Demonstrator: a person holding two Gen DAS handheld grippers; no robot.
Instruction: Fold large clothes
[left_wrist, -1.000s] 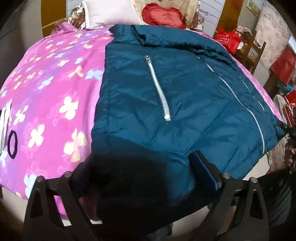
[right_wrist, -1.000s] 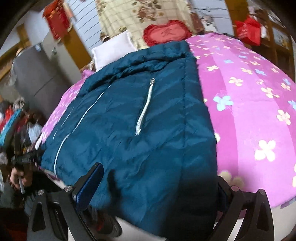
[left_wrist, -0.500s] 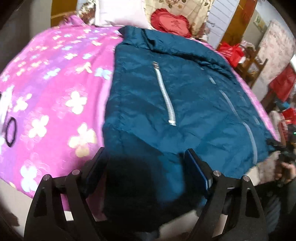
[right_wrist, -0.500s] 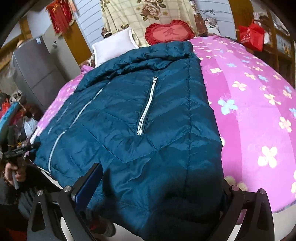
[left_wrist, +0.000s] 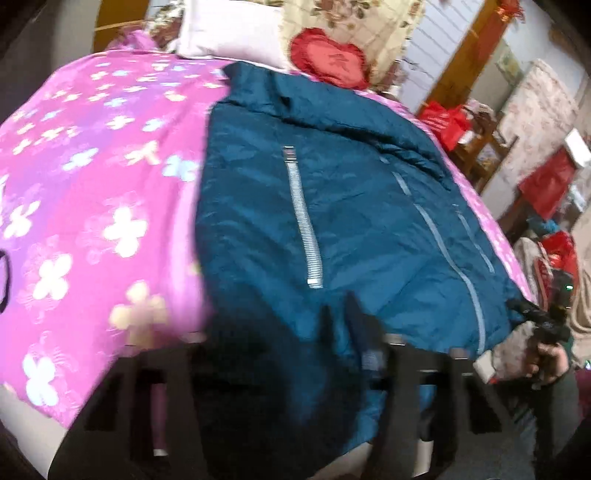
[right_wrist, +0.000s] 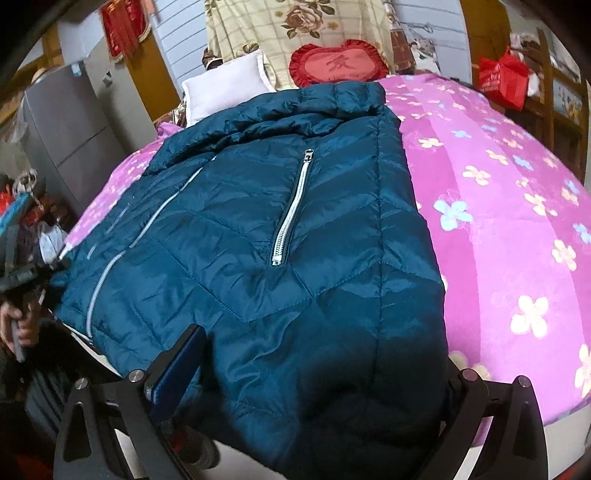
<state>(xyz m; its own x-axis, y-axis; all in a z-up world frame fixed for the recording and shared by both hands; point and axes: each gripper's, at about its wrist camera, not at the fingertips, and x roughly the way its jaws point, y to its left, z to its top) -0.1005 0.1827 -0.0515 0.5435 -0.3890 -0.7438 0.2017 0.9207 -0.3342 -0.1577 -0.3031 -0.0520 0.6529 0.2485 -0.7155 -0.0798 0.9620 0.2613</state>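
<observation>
A teal quilted jacket (left_wrist: 369, 206) lies front up on the bed, collar toward the pillows and hem hanging over the near edge. My left gripper (left_wrist: 340, 325) is at the hem's left part. Its jaws are closing, and a fold of fabric is pinched between the blurred fingers. In the right wrist view the same jacket (right_wrist: 295, 258) fills the middle. My right gripper (right_wrist: 314, 376) straddles the hem's right corner, jaws wide and just starting to close. Its left pad (right_wrist: 177, 373) stands clear of the cloth, and the right finger is hidden behind the fabric.
The pink flowered bedspread (right_wrist: 498, 221) covers the bed. A white pillow (right_wrist: 225, 88) and a red heart cushion (right_wrist: 340, 62) lie at its head. Red bags and wooden furniture (left_wrist: 465, 125) crowd one side, a grey cabinet (right_wrist: 62, 129) the other. A hand (left_wrist: 550, 362) shows at the edge.
My left gripper's fingers have drawn together from a wide stance onto the jacket hem, and the view shifted and rolled slightly. The right gripper has stayed wide over the hem.
</observation>
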